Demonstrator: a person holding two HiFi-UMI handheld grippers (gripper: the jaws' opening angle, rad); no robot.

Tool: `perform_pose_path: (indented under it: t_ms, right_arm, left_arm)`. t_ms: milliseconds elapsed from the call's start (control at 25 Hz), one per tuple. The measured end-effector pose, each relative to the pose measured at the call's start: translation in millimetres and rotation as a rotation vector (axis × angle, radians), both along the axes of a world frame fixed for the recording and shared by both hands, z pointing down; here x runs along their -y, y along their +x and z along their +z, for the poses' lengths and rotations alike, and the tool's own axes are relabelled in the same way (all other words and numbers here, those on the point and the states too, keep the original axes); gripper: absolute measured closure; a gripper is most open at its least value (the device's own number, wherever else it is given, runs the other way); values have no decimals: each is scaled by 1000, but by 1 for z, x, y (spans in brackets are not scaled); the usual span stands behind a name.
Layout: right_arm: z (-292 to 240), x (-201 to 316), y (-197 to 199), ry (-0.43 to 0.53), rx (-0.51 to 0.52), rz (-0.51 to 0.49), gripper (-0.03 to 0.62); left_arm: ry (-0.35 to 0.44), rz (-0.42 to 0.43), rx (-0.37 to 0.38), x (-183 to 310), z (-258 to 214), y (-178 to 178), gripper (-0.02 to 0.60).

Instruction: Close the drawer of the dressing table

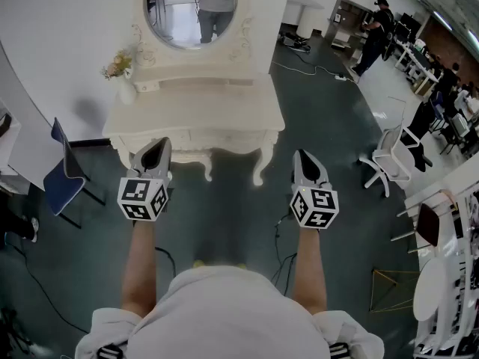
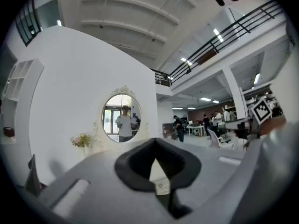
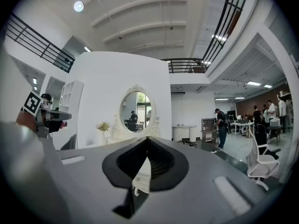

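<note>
Dressing table (image 1: 196, 114) stands against the white wall under its oval mirror (image 1: 191, 6), straight ahead of the 2 grippers. Left gripper (image 1: 159, 146) and right gripper (image 1: 305, 157) hover level near its front without touching it. The jaws of both are pressed together on nothing.

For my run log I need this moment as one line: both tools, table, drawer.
left tool: shut, empty | right tool: shut, empty | both: level, short of table | drawer: cannot make out
</note>
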State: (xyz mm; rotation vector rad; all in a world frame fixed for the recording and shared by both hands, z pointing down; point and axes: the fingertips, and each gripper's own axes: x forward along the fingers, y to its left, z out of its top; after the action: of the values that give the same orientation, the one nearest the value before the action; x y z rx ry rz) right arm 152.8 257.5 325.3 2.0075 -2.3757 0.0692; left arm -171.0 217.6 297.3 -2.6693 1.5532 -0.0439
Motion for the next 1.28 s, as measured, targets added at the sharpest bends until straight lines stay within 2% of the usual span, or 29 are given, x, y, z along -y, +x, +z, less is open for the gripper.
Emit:
perform_pose_path:
  t_ms: [720, 840, 1080, 1280]
  right_arm:
    - [5, -12, -19, -8, 28, -33, 592]
    - [7, -12, -24, -8, 4, -34, 592]
    - [15, -8, -36, -24, 23, -45, 592]
    - [22, -4, -50, -52, -7, -27, 592]
  left_arm:
    - [-9, 8, -5, -13, 6, -7, 583]
    - [-18, 11, 2, -13, 12, -8, 583]
    - [-30, 14, -2, -10, 17, -18, 581]
    - [-37, 36, 7, -6, 21, -29, 581]
